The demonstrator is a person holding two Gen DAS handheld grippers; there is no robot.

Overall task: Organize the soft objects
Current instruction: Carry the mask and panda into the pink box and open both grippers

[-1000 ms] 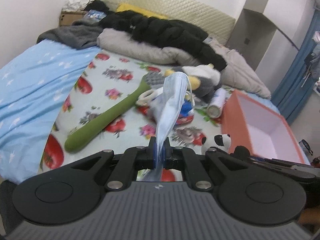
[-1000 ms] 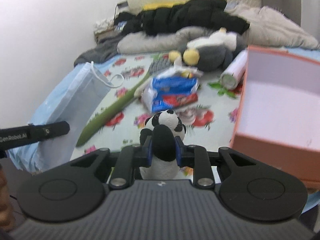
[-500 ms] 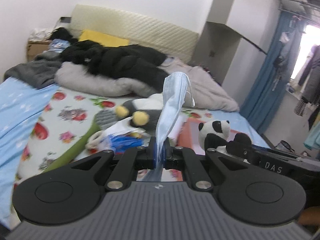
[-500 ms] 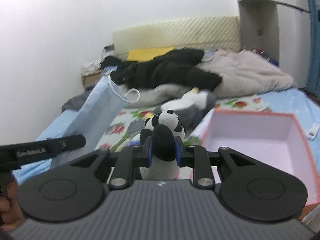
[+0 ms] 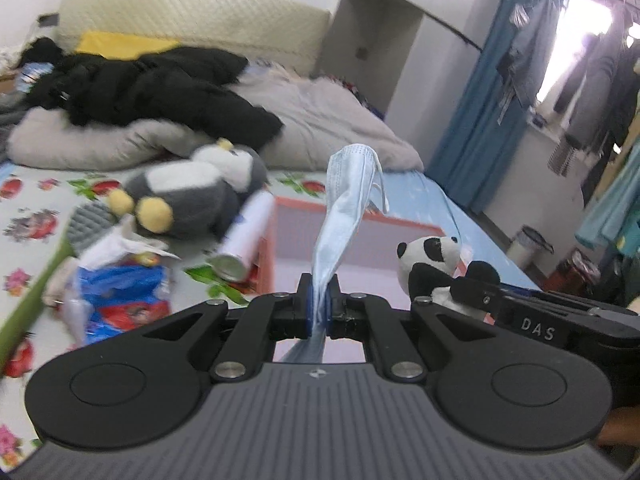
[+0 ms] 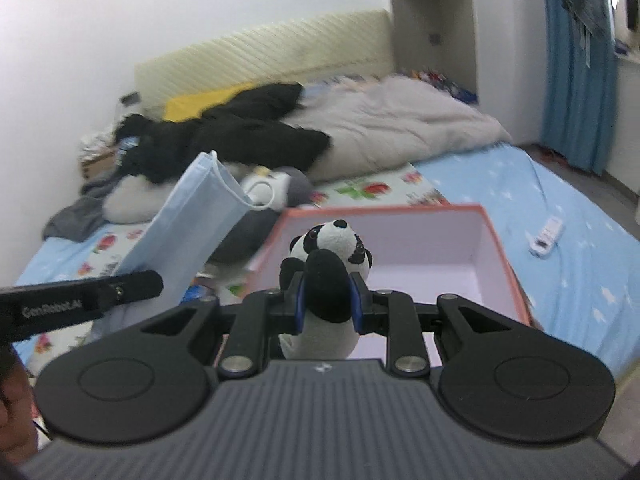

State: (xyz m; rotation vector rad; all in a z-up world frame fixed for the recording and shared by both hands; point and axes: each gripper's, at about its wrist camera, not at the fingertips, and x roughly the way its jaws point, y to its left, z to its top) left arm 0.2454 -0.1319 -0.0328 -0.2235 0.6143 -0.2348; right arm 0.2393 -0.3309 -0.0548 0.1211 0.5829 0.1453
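My left gripper [image 5: 319, 307] is shut on a light blue face mask [image 5: 344, 204], which stands up from the jaws above the orange box [image 5: 267, 240]. The mask also shows in the right wrist view [image 6: 188, 216]. My right gripper [image 6: 326, 304] is shut on a small panda plush [image 6: 330, 256], held over the near part of the open orange box [image 6: 496, 240] with its pale pink inside. The panda also shows in the left wrist view [image 5: 430, 256]. A grey penguin plush [image 5: 188, 196] lies on the bed left of the box.
A white spray can [image 5: 246, 236] lies against the box's left wall. A blue snack bag [image 5: 120, 292] and a green long-handled brush [image 5: 36, 280] lie to the left. Black and grey bedding [image 5: 160, 92] is piled behind. A white remote [image 6: 546, 236] lies right of the box.
Both grippers have swung right and risen, from over the flowered sheet to over the orange box, each still holding its object. The views have tilted up toward the headboard and the curtain.
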